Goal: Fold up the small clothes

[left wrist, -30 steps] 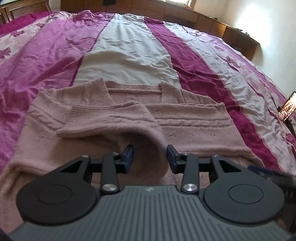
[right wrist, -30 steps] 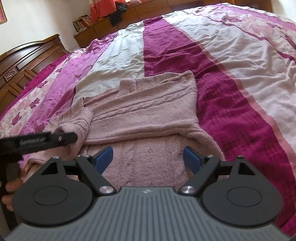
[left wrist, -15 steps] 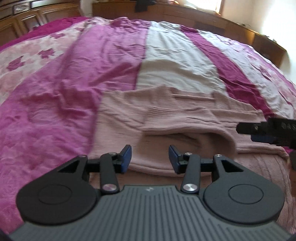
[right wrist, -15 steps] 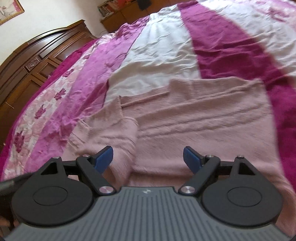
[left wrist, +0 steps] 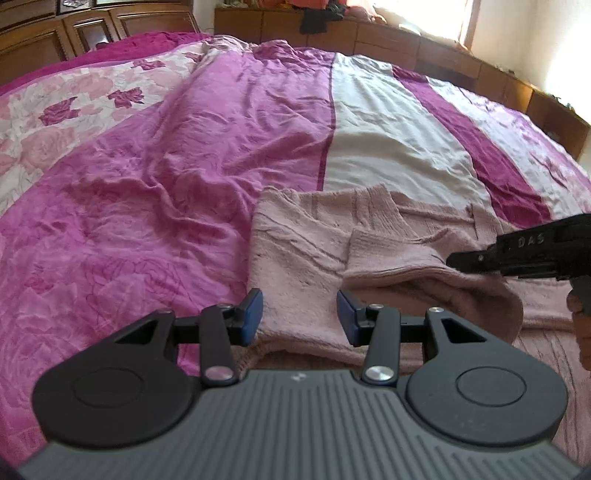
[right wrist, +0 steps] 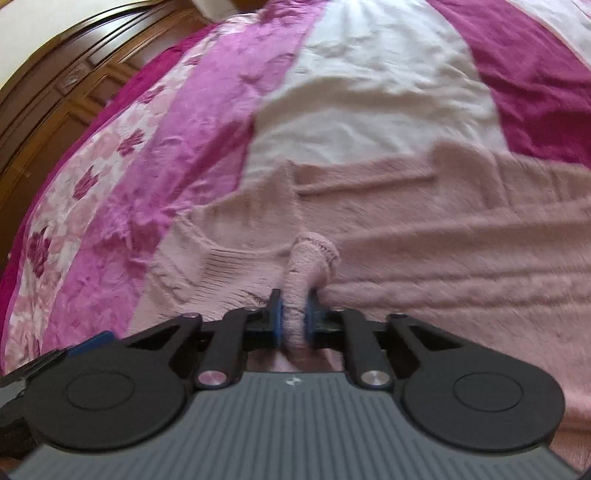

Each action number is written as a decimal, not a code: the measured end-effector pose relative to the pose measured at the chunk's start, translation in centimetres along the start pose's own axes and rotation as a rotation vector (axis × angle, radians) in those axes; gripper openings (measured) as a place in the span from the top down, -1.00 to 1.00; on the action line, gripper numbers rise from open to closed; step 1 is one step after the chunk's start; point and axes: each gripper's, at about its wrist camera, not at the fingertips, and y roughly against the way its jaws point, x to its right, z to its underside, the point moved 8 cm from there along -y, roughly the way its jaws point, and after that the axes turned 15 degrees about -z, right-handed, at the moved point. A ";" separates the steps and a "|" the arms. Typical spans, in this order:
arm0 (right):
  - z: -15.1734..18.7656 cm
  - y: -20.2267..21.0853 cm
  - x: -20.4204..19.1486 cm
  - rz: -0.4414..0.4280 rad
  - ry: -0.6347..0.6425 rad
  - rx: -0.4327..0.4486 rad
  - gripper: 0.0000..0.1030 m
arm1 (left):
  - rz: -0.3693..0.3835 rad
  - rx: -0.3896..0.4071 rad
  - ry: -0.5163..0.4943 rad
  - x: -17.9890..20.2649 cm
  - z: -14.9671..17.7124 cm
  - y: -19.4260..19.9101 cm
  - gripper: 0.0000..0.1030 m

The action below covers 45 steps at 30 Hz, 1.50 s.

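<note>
We note a wide bed under a striped magenta, pink and white bedspread. Dark carved wooden headboard far left. Low wooden cabinets along far wall; bright window far right.

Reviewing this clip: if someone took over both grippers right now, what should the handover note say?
Right gripper: jaws shut on a bunched fold of the pink sweater, fabric pinched between the blue pads.
Left gripper: jaws open, holding nothing, at the sweater's near left edge.
The sweater lies on the striped bedspread, neckline on the far side, one sleeve already folded across the body.
Done: sleeve fold laid in.
Left: probably grasp with the left gripper, then fold the body over; how the far right side lies is not clear.
</note>
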 end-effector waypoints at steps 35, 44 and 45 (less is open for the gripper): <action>0.4 3.4 1.3 0.217 0.304 0.153 -0.07 | -0.139 0.007 -0.057 0.7 0.9 -4.6 0.06; 0.2 -1.8 1.8 0.271 0.296 0.136 0.71 | -0.135 -0.004 -0.050 0.7 0.9 -4.8 0.06; 0.0 -1.0 2.0 0.263 0.281 0.162 0.83 | -0.133 -0.005 -0.049 0.7 0.9 -4.8 0.06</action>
